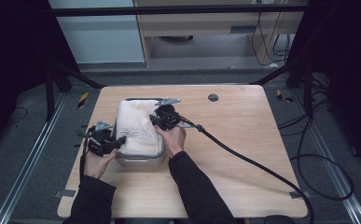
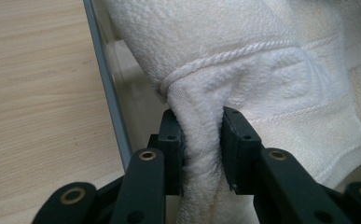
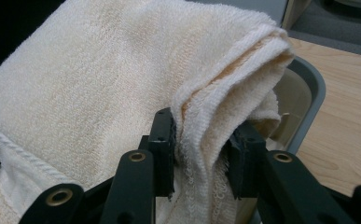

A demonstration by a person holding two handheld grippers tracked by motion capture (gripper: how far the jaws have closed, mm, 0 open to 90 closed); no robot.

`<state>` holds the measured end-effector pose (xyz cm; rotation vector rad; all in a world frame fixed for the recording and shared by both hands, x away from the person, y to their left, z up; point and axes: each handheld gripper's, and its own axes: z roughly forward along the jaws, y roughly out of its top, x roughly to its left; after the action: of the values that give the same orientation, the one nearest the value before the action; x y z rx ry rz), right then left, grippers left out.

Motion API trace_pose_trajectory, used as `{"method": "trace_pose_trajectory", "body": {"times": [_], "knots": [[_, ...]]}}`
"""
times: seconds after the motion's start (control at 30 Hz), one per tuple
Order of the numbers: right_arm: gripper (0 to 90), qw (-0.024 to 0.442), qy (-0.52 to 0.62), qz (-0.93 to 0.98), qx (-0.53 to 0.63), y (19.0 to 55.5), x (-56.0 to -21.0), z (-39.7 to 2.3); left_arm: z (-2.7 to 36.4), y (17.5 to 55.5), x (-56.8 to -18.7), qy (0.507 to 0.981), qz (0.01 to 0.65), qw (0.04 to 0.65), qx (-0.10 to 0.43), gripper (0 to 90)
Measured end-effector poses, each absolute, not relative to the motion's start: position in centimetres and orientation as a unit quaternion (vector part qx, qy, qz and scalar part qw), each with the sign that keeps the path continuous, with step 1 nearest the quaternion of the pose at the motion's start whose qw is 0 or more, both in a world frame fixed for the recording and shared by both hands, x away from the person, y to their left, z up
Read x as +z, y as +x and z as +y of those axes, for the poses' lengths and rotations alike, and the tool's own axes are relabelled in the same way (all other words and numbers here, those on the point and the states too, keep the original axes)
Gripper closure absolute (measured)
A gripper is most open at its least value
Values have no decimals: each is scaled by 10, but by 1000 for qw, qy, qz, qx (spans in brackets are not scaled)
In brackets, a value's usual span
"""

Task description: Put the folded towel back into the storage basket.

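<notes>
A folded cream towel lies heaped in a shallow metal tray on the wooden table. My left gripper meets the towel's near left edge. In the left gripper view the towel is pinched into a tight fold between the two pads of my left gripper, beside the tray's rim. My right gripper sits at the towel's right side. In the right gripper view my right gripper is shut on the layered edge of the towel, above the tray's corner.
The tray stands on the left half of the wooden table. A thick black cable trails from the right gripper across the table to its near right corner. A small dark round insert sits near the far edge.
</notes>
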<state>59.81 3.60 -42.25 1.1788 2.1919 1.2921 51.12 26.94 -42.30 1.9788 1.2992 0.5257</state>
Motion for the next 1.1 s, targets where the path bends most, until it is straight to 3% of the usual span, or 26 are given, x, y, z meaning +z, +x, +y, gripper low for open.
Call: {"method": "trace_pose_trajectory", "body": {"times": [0.17,0.37,0.73,1.1], "knots": [[651,176,413,773,448,596,-426,36,268,513,-426,766,505,341,205,670],[599,181,413,772,447,593,-430,31,268,511,-421,758,506,349,217,545],[455,220,389,762,468,587,-411,17,267,500,-403,741,488,392,244,531],[300,217,375,766,475,572,-396,-22,268,490,-397,727,477,420,260,427]]}}
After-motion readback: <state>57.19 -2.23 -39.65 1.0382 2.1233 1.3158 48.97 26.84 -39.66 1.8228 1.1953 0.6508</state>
